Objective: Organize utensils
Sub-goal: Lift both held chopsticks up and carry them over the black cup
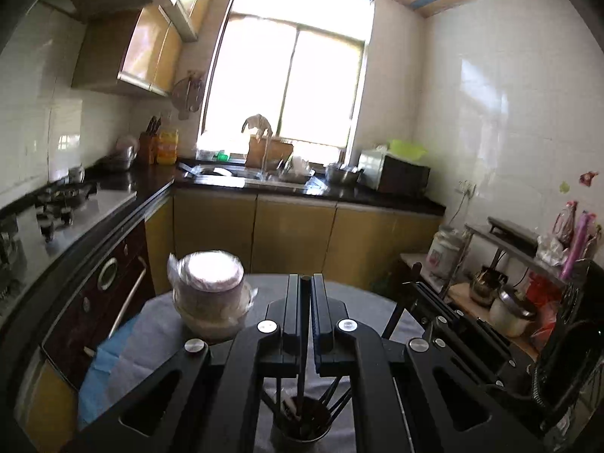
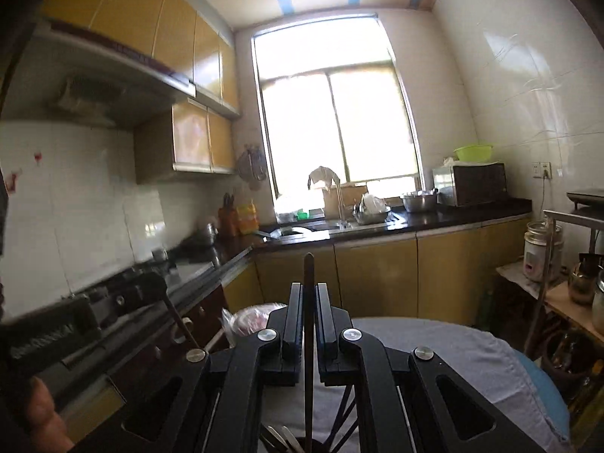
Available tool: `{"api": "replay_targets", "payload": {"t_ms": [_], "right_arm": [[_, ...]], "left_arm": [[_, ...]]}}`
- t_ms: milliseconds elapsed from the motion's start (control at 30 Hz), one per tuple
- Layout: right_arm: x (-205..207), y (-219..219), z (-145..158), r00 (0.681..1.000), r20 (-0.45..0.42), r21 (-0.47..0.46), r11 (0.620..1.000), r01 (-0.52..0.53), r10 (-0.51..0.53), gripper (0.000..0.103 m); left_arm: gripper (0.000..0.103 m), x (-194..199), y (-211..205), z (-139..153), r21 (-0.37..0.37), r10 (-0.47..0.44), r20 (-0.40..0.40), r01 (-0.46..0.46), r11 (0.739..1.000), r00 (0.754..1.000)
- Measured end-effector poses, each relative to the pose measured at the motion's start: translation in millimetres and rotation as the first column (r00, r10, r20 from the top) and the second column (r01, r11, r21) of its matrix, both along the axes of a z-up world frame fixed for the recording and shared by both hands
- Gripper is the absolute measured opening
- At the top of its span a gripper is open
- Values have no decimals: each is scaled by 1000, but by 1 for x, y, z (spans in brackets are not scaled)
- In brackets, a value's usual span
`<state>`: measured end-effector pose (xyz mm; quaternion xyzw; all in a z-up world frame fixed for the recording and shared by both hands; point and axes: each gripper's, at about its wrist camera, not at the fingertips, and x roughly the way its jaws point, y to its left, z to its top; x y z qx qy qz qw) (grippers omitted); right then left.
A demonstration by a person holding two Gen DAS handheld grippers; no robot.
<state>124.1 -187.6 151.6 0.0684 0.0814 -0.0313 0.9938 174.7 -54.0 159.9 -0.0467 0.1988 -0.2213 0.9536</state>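
The left gripper (image 1: 305,283) is clamped on a dark chopstick (image 1: 302,347), its fingers (image 1: 292,302) pressed close on either side; the stick runs down from the jaws into a metal cup (image 1: 300,428) at the bottom edge of the left wrist view; the cup holds several more dark utensils that lean outward; it stands on a round table under a grey cloth (image 1: 362,302). The right gripper (image 2: 309,290) is likewise clenched on another chopstick (image 2: 308,339), which stands nearly upright, its tip poking above the fingers (image 2: 293,313) and its lower end reaching down among the utensils in the same cup (image 2: 302,447), barely visible at the frame's edge. A plastic-wrapped stack of bowls (image 1: 211,290) sits on the cloth to the left of the left gripper, apart from the cup; the right gripper's body shows at the right of the left wrist view, close beside the left one; behind lie a black counter (image 1: 377,196), a sink (image 1: 234,173) and a bright window (image 1: 287,75).
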Motion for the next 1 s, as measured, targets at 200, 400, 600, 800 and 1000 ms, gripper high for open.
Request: {"api": "replay_targets", "payload": {"t_ms": [200,400,600,800,1000], "right_arm": [[12,-7,-44,997,-78,38,999,-6,9,6],[3,-12,-54,994,-104,60,998,-20,27,6],[-5,-13,-58,993,-112,71,997,-25,33,6],[-8,-12,-58,992,-121,76,997,-29,38,6],[-11,-9,-59,990,-130,82,996,-40,50,6]], "left_arm": [[5,8,0,-35,7,3,-83,-3,1000,997],[5,0,-1,-44,23,0,-95,2,1000,995],[5,-11,-3,-47,78,21,-82,-15,997,996],[5,-20,-1,-46,114,45,-58,-39,993,997],[5,-25,2,-45,134,59,-42,-53,990,997]]}}
